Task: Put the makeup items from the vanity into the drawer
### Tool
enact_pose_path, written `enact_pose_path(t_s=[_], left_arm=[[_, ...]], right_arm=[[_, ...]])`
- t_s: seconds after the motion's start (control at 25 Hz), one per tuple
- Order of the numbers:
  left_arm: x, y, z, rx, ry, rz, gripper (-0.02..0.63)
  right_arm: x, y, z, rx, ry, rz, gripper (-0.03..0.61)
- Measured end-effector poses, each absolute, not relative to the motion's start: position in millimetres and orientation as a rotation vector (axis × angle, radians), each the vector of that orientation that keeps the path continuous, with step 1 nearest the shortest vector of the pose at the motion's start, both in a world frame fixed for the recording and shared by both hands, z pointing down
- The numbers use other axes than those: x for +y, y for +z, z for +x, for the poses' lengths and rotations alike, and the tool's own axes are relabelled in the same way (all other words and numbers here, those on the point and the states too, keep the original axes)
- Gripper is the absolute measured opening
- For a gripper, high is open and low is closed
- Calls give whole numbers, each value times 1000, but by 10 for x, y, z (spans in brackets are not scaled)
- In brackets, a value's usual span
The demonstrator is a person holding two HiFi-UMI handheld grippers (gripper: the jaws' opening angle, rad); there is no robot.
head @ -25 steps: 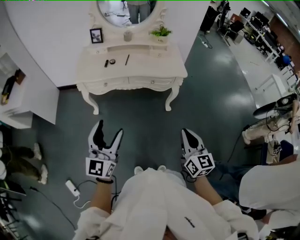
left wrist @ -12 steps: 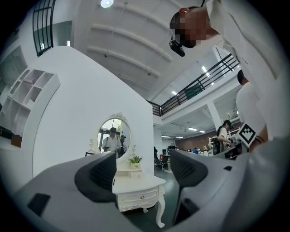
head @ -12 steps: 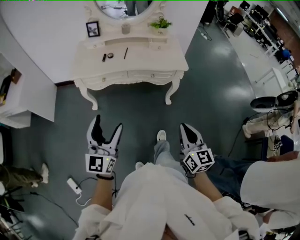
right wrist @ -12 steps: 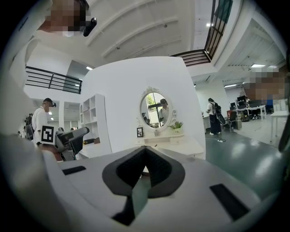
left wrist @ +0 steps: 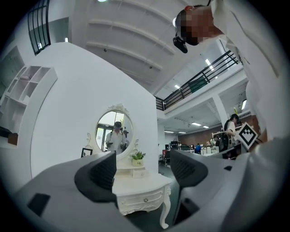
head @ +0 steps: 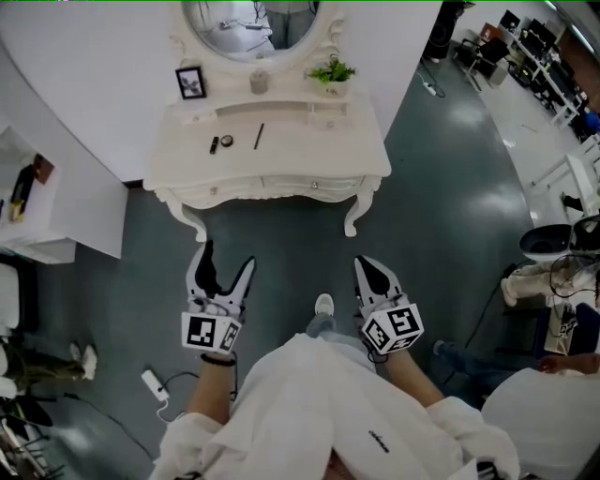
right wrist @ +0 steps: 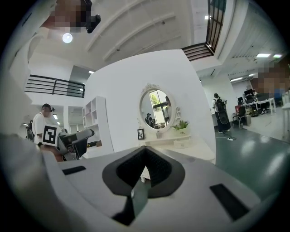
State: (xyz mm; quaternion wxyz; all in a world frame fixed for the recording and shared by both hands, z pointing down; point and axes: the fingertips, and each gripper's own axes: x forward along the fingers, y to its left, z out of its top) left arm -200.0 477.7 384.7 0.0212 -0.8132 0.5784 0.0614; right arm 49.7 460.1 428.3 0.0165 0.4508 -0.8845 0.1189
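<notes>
Left gripper (head: 227, 259) has just been opening and stands released, nothing between its jaws. Right gripper (head: 367, 266) is clenched, empty. 3 makeup items (head: 226, 142) lie on the counter (head: 319, 141), well ahead of both. Approach squarely and open the drawer (head: 314, 185) first.

Framed picture (head: 191, 82), small grey cup (head: 258, 81) and potted plant (head: 332, 72) in a row at top centre, just below oval mirror (head: 251, 23). White shelf unit (head: 84, 220) at left edge. White power strip (head: 150, 382) with cable on dark green floor (head: 450, 187), lower left. Dark office furniture (head: 530, 37) far upper right.
</notes>
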Motion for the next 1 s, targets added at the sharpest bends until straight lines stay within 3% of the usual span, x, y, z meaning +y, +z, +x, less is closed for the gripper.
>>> enact_pose_path(t_s=[0.68,1.0], left_arm=[[2989,3817,-1203,1876,108,-2491,356],[2528,3925,-1262,1907,83,-2496,356]], right_arm=[[2834,4205,850,-2870,367,1102,17],[2368,4281,757,-2879,411,1069,17]])
